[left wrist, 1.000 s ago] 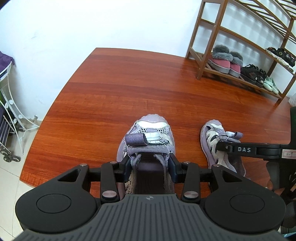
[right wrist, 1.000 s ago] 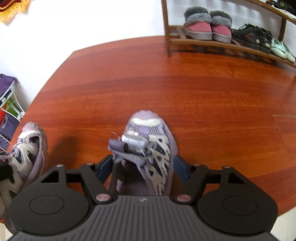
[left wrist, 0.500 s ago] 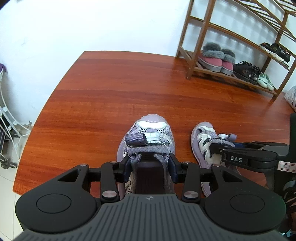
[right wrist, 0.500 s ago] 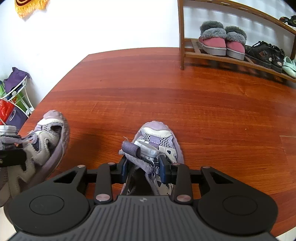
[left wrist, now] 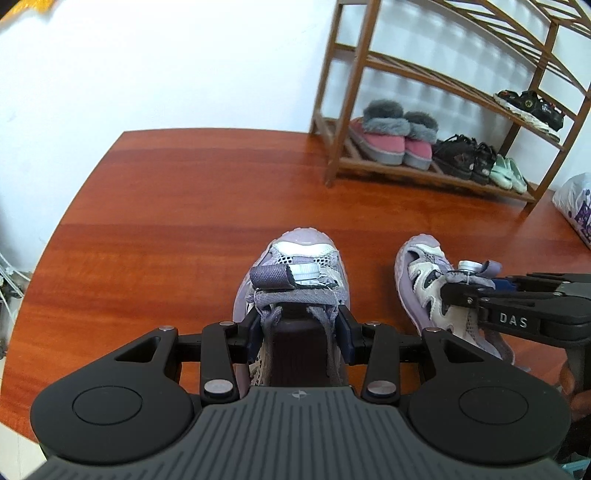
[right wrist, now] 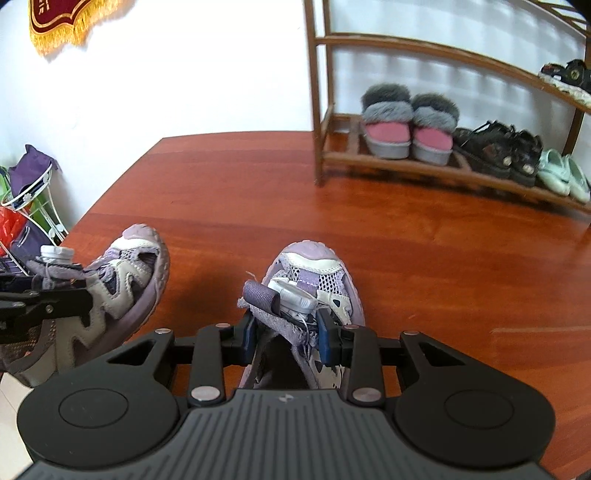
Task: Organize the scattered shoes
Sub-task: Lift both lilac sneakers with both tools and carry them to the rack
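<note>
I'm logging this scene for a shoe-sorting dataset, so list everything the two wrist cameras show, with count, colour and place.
Lilac mesh sneakers with dial laces: two, lilac and cream, one in each claw, above the floor.
Wooden shoe rack: one, brown, against the wall, far right.
Pink slippers with grey fur cuffs: two, bottom shelf, left end.
Black shoes: two, bottom shelf, middle.
Mint green shoes: two, bottom shelf, right end.
Dark sandals: count unclear, second shelf.
Red-brown wooden floor: one.
White wire stand: one, left wall, holding purple and red bags.
Red gold-fringed pennant: one, on wall.
White plastic bag: one, right edge.
Left claw: shut on a sneaker.
Right claw: shut on the other.
</note>
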Action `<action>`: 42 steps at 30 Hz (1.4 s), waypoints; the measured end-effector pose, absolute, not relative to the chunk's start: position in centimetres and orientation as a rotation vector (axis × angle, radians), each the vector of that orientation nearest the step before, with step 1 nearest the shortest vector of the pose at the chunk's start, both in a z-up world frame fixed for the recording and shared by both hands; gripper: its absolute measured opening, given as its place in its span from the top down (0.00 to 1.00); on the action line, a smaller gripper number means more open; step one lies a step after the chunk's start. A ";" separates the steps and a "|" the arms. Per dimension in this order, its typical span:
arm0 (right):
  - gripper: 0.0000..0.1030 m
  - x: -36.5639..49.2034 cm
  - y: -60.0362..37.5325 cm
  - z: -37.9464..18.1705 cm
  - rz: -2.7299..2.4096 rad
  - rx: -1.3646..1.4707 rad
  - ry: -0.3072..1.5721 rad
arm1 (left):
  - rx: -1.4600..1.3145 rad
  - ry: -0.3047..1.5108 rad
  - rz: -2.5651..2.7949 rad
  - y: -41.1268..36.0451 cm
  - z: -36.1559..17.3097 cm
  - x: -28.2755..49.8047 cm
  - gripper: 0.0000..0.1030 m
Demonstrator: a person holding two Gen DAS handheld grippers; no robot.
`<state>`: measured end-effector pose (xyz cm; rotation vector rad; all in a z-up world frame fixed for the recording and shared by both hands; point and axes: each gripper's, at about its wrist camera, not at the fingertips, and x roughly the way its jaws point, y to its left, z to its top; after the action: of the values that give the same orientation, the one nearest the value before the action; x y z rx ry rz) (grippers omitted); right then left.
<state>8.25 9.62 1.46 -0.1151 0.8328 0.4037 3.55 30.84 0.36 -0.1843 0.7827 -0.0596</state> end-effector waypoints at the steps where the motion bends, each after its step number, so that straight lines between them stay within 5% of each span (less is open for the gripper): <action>1: 0.64 8.9 8.7 2.0 0.405 -0.114 0.833 | -0.186 0.778 -0.064 30.2 0.6 4.2 0.58; 25: 0.65 25.5 -5.6 13.1 0.462 -0.117 0.622 | -0.196 0.578 -0.054 17.2 10.5 22.1 0.65; 42: 0.65 34.6 -5.0 16.9 0.515 -0.088 0.596 | -0.223 0.465 0.015 15.3 15.8 29.9 0.66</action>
<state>34.58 -5.04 16.86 -0.0882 0.5964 0.5145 29.89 15.32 15.84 -0.2230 0.4646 0.0152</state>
